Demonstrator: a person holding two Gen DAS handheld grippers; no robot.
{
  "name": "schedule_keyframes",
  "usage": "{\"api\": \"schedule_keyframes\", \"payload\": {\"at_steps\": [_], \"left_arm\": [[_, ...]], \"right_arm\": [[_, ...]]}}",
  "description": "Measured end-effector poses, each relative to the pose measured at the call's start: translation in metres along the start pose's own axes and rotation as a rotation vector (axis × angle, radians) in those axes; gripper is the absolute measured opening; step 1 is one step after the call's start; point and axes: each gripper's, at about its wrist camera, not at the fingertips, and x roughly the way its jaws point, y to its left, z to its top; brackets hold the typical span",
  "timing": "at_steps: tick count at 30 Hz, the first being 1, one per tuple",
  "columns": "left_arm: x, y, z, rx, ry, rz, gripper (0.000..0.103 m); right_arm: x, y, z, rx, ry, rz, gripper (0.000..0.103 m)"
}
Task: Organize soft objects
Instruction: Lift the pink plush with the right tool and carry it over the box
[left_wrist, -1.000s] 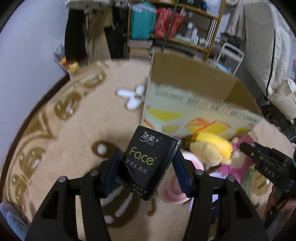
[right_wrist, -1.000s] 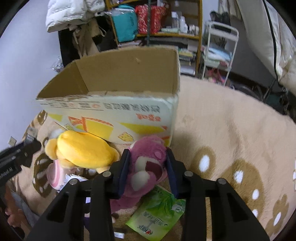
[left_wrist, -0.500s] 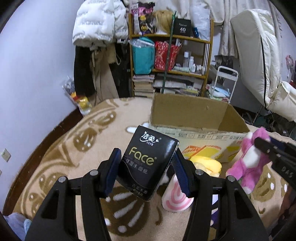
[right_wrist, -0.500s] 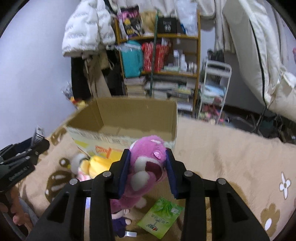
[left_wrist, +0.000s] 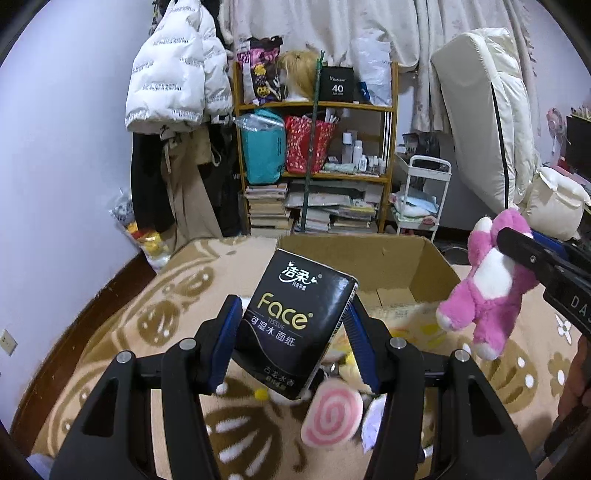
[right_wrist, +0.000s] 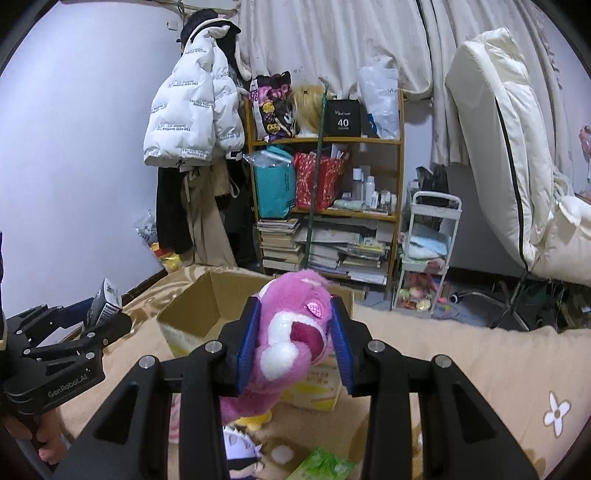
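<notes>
Two hand-held grippers are each carrying something above the rug. Left hand-held gripper (left_wrist: 293, 341) is clamping a black tissue pack (left_wrist: 293, 325), tilted, just in front of the open cardboard box (left_wrist: 402, 266). Right hand-held gripper (right_wrist: 293, 341) is squeezing a pink plush toy (right_wrist: 291, 339) near the box's front wall. Box is looking empty inside; nothing is stowed yet. Swirl cushion (left_wrist: 332, 415), yellow plush (right_wrist: 253, 421) and green packet (right_wrist: 325, 465) are lying on the rug (right_wrist: 461, 350), waiting.

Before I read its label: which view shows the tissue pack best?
Left wrist: the tissue pack faces the camera, print legible, clamped in the left claw. Right wrist shows only its end.
</notes>
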Motion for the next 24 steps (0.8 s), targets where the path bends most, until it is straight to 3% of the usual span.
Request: {"api": "schedule_keyframes", "payload": {"at_steps": [11, 24], "left_arm": [[0.034, -0.008, 0.037, 0.064, -0.034, -0.003, 0.055], [0.086, -0.043, 0.047, 0.134, -0.034, -0.078, 0.055]], "right_arm": [[0.026, -0.009, 0.024, -0.025, -0.04, -0.016, 0.039], [0.076, -0.014, 0.019, -0.045, 0.028, -0.045, 0.04]]}}
